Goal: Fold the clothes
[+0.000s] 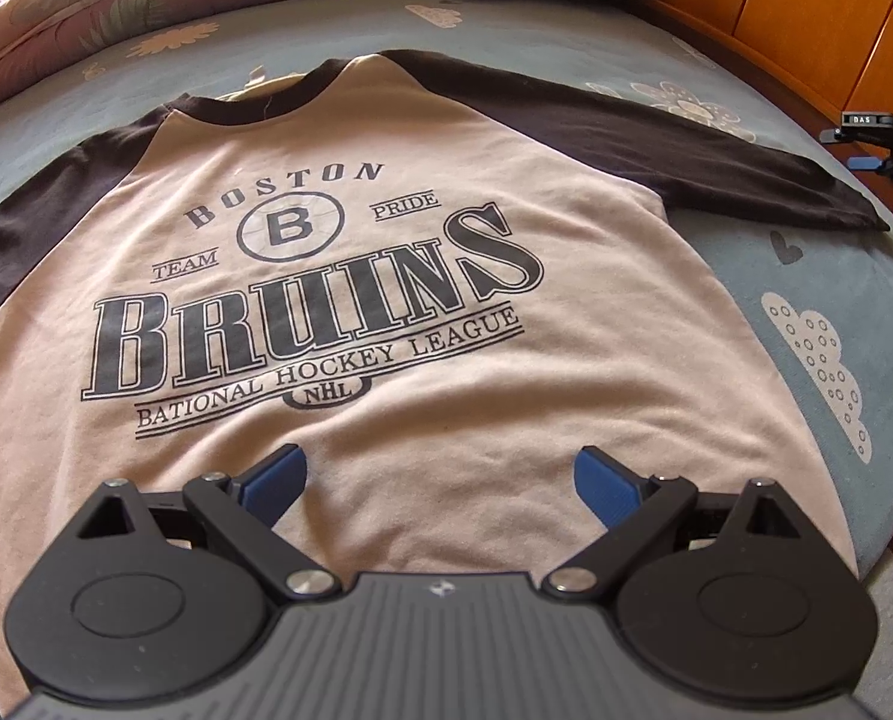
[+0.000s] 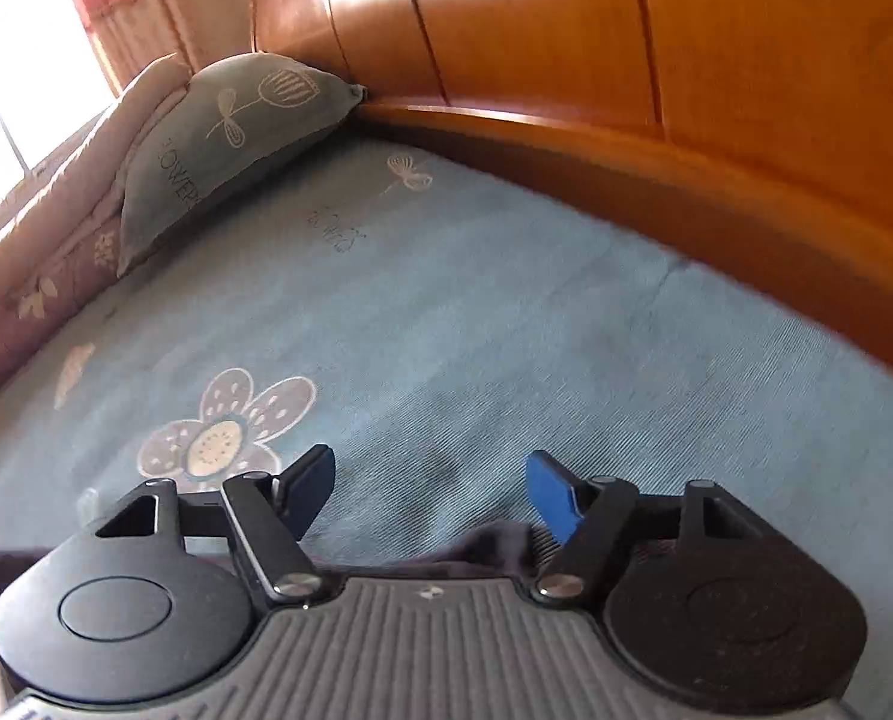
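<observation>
We look down on a bed in a blue-grey sheet printed with flowers and clouds, a wooden headboard along its far edge and a grey-green pillow in the corner. A beige raglan shirt with dark sleeves and a Boston Bruins print lies flat, face up, across the sheet, one sleeve stretched out toward the headboard side. Our left tongs hover over the shirt's lower hem, spread wide with nothing between the blue pads. Our right tongs stand apart too, above bare sheet, with a dark fold of cloth just beneath them, unpinched.
</observation>
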Tool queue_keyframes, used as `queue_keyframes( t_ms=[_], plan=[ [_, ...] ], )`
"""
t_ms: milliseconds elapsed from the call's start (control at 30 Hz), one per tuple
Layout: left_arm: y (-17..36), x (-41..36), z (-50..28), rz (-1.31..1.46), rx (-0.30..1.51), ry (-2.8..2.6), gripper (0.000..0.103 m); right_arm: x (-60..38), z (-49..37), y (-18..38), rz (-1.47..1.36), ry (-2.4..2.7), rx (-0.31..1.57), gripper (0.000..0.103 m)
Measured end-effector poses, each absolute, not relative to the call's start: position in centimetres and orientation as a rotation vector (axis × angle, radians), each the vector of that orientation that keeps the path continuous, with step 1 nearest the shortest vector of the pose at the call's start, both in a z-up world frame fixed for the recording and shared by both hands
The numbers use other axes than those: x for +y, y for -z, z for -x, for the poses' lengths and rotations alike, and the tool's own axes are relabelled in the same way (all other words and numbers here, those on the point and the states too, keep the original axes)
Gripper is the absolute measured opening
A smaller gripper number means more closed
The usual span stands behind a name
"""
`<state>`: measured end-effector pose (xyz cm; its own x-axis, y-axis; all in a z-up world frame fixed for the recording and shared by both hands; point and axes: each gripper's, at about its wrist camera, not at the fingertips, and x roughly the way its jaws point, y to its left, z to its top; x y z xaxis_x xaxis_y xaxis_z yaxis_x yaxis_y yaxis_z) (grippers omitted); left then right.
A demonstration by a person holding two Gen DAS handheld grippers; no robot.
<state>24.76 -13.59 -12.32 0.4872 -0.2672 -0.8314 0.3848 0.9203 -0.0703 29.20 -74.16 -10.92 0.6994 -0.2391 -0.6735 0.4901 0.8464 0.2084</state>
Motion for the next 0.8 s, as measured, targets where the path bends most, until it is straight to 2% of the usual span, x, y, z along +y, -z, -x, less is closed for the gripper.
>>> queue_keyframes(
  t_ms=[67, 200, 300, 400, 500, 533, 567, 633, 700, 767, 800],
  plan=[
    [12.4, -13.8, -24.8, -0.127, 0.988, 0.408, 0.096, -75.1, -28.9, 11.1, -0.32, 0.443, 0.734, 0.062],
    [12.5, -14.3, -24.6, -0.138, 0.988, 0.425, 0.096, -76.5, -28.3, 12.5, -0.208, 0.431, 0.832, 0.063],
    [12.5, -14.5, -24.6, -0.149, 0.99, 0.422, 0.096, -76.3, -27.1, 13.1, -0.19, 0.352, 0.816, 0.064],
    [12.5, -14.5, -24.7, -0.146, 0.992, 0.42, 0.096, -75.2, -26.4, 13.1, -0.179, 0.232, 0.831, 0.061],
    [12.8, -14.9, -24.8, -0.164, 0.993, 0.409, 0.096, -73.8, -26.0, 13.1, -0.116, 0.261, 0.819, 0.047],
    [12.7, -15.0, -24.7, -0.171, 0.992, 0.408, 0.096, -73.7, -25.9, 12.9, -0.128, 0.283, 0.802, 0.039],
    [12.7, -15.2, -24.7, -0.179, 0.99, 0.408, 0.096, -73.6, -25.8, 12.6, -0.134, 0.303, 0.777, 0.035],
    [12.6, -15.3, -24.5, -0.175, 0.988, 0.425, 0.096, -73.8, -25.7, 12.0, -0.155, 0.347, 0.713, 0.032],
    [12.5, -15.2, -24.5, -0.167, 0.989, 0.427, 0.096, -74.5, -25.5, 11.7, -0.215, 0.416, 0.657, 0.033],
    [12.4, -15.1, -24.6, -0.158, 0.992, 0.428, 0.096, -75.2, -25.7, 11.5, -0.286, 0.503, 0.633, 0.051],
    [12.3, -15.0, -24.6, -0.156, 0.991, 0.427, 0.096, -75.1, -25.8, 11.3, -0.299, 0.527, 0.632, 0.055]
  ],
)
